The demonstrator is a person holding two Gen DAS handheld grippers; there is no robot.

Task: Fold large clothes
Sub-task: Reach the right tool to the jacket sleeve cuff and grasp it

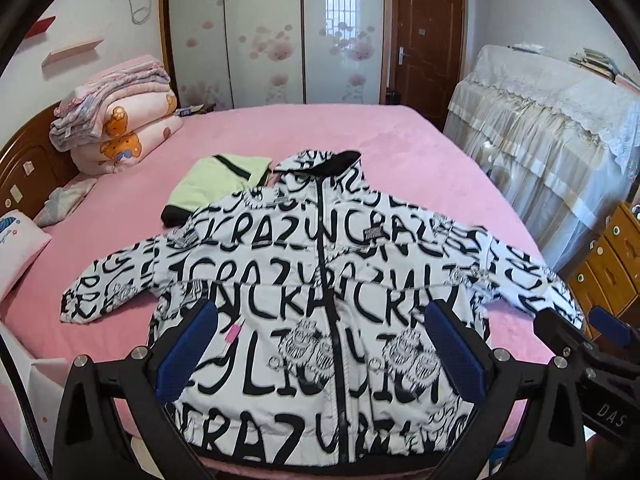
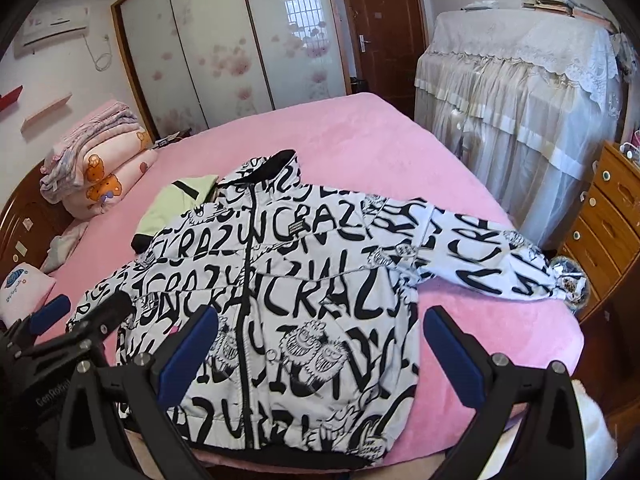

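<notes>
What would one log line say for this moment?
jacket flat on bed | left hand-held gripper open | right hand-held gripper open | unfolded

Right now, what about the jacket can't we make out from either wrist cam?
- Jacket hem: left wrist view, cut off behind the left gripper frame and bottom edge.
- Right cuff: right wrist view, merges with clutter beyond the bed edge.
- Green garment: both views, partly under the jacket's shoulder.
- Jacket's back: face-down, unseen.

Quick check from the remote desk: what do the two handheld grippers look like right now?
Both the left gripper and the right gripper are matte black frames with silver screws and two fingers faced with blue textured pads. White lettering marks each body. No hand or sleeve shows.
</notes>
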